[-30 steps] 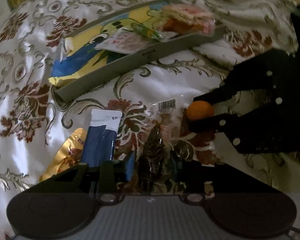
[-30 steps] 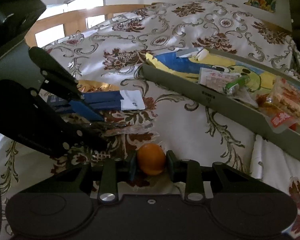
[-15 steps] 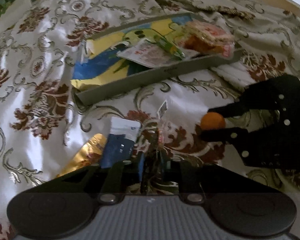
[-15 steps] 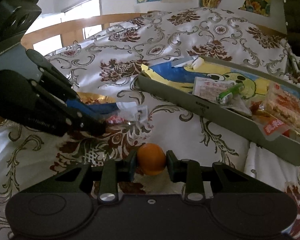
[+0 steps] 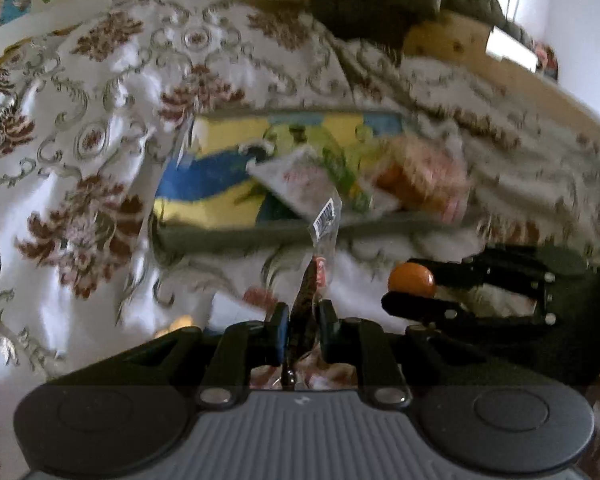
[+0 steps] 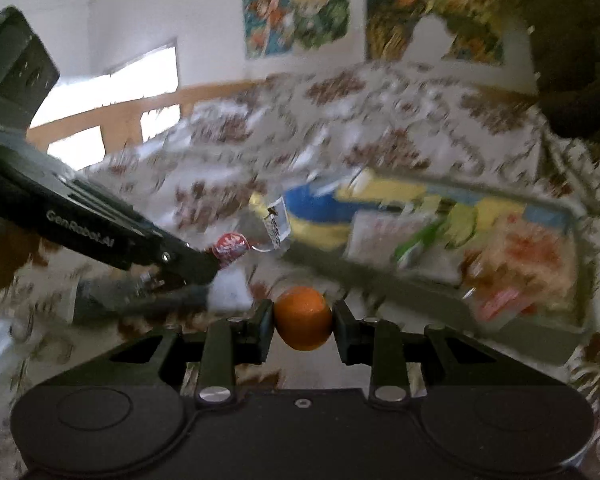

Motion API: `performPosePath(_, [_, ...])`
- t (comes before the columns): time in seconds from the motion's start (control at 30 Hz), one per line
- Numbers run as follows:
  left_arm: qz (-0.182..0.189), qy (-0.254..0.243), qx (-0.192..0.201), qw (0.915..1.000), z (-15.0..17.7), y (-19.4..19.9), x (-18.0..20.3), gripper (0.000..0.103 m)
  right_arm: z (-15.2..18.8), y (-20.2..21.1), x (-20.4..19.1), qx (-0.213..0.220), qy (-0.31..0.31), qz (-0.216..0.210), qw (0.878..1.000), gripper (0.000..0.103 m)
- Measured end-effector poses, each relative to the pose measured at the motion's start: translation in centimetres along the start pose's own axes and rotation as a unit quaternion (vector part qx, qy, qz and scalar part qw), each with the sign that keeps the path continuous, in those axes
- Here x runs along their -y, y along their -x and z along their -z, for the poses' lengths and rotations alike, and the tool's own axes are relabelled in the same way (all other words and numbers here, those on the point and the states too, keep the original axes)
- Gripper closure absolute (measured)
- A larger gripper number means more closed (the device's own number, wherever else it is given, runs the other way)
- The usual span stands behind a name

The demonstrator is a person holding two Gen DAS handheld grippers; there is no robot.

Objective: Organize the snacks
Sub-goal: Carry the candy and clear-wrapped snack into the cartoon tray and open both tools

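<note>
Your left gripper (image 5: 303,334) has just closed its jaws on the clear packet (image 5: 323,236), and where that packet lay flat on the cloth (image 5: 80,168) a second ago it now stands on edge between the pads, barcode end up and clear of the cloth. Your right gripper (image 6: 303,330) pinches the orange (image 6: 303,317) just as it did then, jaws pressed on both sides of it. Both views have swung up since then, so the tray (image 5: 228,234) sits higher and more square ahead; I'd judge both snacks are lifted and the carry to the tray is under way, with neither yet over it. The left view shows the packet's dark contents running down between the pads, and the right gripper holding the orange just short of the tray's near wall. The right view shows instead the packet's red label poking past the left gripper's tip, and the tray's far end crowded with wrapped snacks (image 6: 520,256), though both pictures are blurred.
</note>
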State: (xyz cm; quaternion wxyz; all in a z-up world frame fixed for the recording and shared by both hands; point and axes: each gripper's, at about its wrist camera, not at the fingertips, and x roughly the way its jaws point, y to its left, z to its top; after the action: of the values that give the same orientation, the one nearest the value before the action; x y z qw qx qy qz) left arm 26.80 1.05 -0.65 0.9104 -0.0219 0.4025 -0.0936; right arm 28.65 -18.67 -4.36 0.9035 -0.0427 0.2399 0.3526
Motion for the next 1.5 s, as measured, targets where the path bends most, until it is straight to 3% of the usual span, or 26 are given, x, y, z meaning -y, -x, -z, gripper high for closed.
performPosePath(0.2, [-0.02,0.043,0.062,0.997,-3.9,-1.7,0.8,0.087,-2.0,-0.9,3.0,0.052,-0.047,0.054,0.996,0.07])
performPosePath(0.3, [-0.027,0.092,0.079,0.9922,-5.9,-3.7,0.4,0.087,-2.5,-1.7,4.2,0.067,-0.061,0.072,0.993,0.07])
performPosePath(0.43, [-0.033,0.139,0.089,0.9857,-8.3,-6.2,0.0,0.087,-2.2,-2.9,5.0,0.065,-0.042,0.098,0.992,0.07])
performPosePath(0.57, [-0.04,0.166,0.085,0.9817,-9.8,-8.5,-0.1,0.087,-1.8,-4.2,4.8,0.066,0.019,0.137,0.988,0.07])
performPosePath(0.83, [-0.055,0.154,0.059,0.9847,-10.1,-12.1,0.8,0.086,-1.5,-6.0,5.8,0.043,0.036,0.154,0.987,0.069])
performPosePath(1.13, [-0.064,0.138,0.049,0.9871,-9.5,-12.9,1.5,0.086,-1.2,-6.7,5.5,0.029,0.04,0.151,0.987,0.068])
performPosePath(1.27, [-0.062,0.137,0.045,0.9876,-9.3,-12.6,1.6,0.084,-1.3,-6.6,5.4,0.032,0.035,0.148,0.988,0.06])
performPosePath(1.4, [-0.06,0.134,0.045,0.9882,-9.0,-12.0,1.6,0.071,-1.5,-6.0,5.3,0.039,0.034,0.15,0.987,0.052])
performPosePath(1.5, [-0.056,0.135,0.051,0.9879,-8.8,-10.9,1.5,0.068,-1.9,-5.1,5.1,0.05,0.03,0.156,0.986,0.044])
